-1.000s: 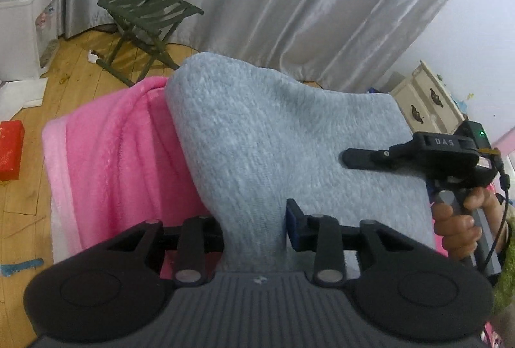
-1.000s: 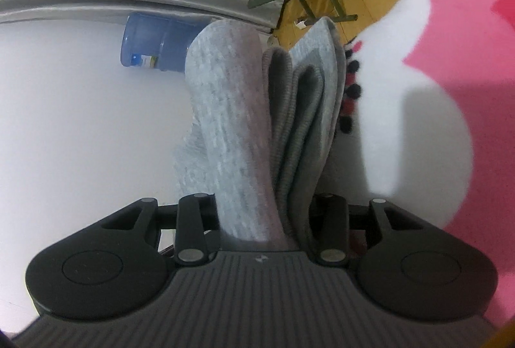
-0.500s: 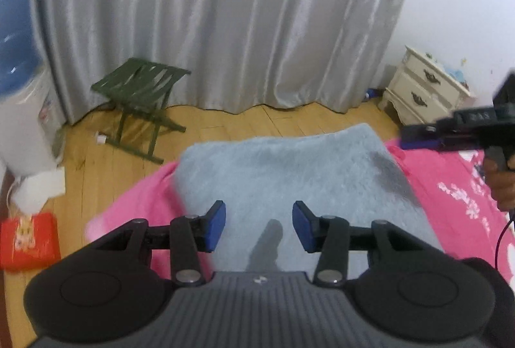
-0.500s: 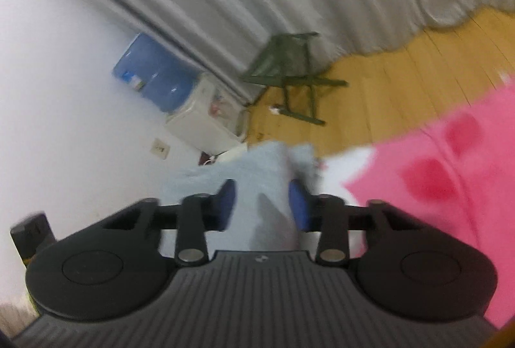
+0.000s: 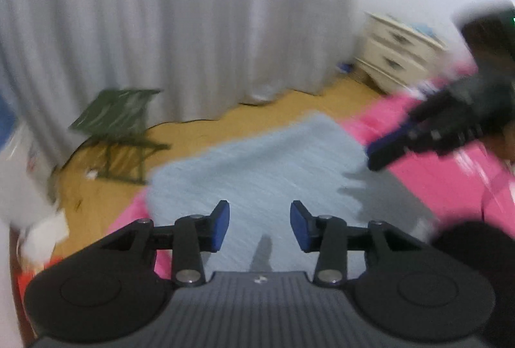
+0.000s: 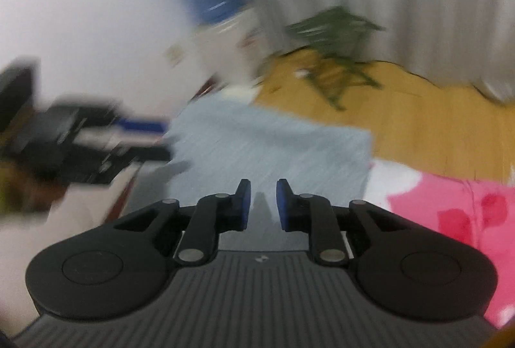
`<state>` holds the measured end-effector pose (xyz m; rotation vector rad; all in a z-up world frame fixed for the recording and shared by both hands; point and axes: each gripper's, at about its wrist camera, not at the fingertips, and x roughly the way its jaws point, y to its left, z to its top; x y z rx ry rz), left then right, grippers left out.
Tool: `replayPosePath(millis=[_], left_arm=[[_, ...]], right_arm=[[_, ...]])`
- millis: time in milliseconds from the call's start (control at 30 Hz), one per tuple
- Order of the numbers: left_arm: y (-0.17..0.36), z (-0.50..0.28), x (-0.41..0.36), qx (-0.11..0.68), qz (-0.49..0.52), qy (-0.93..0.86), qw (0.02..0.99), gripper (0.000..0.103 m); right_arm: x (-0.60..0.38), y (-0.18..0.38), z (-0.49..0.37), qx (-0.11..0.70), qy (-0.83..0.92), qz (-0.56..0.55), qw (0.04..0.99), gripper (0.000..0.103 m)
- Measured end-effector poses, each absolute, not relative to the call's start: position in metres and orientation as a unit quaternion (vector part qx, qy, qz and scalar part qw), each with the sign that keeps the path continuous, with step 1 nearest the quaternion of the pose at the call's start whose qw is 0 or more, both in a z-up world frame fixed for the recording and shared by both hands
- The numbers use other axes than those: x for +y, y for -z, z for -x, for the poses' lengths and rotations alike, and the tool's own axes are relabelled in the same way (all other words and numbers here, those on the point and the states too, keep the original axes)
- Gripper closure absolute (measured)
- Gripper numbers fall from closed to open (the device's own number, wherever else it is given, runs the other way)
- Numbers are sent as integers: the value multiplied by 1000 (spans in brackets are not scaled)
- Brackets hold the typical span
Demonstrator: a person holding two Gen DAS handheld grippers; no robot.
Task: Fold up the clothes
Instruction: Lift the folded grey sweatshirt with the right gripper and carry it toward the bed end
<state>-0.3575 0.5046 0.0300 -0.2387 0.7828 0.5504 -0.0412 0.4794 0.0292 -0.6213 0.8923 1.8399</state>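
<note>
Now both grippers are clear of the grey garment, which a second ago was pinched in each and lifted. It lies as a flat folded rectangle on the pink blanket, mid-frame in both views. The left gripper hangs above it with jaws moderately apart and nothing between them. The right gripper is empty too; its jaws have just been closing to a narrow gap. Motion blur hides the edges, but this fold looks finished, so another fold or the next garment probably follows.
</note>
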Motion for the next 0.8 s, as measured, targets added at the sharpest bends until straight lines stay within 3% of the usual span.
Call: replayPosePath(millis=[133,233,400,533,633,700,800], left_arm=[[17,341,446,454,-3,-214,865,61],[35,340,427,451,-63,-225,862,61],[-1,345,443,444,-1,-212,871,59],[-16,334,489,398,45,-259,879,54],[-3,323,540,378,108,-329,859,53],[16,317,569,389,150,-353,837,61],[10,312,567,391,152,-353,836,55]], right_arm=[[469,6,71,378,-738,355,432,86],[470,26,79,391,-724,369,433,86],[458,-8,65,374,-720,366,456,86],[483,-24,41,361,-716,291,522,85],[513,-2,32,359,-709,247,555,85],[532,29,30,371,-688,248,573,88],[533,35,14,404,-683,210,572,88]])
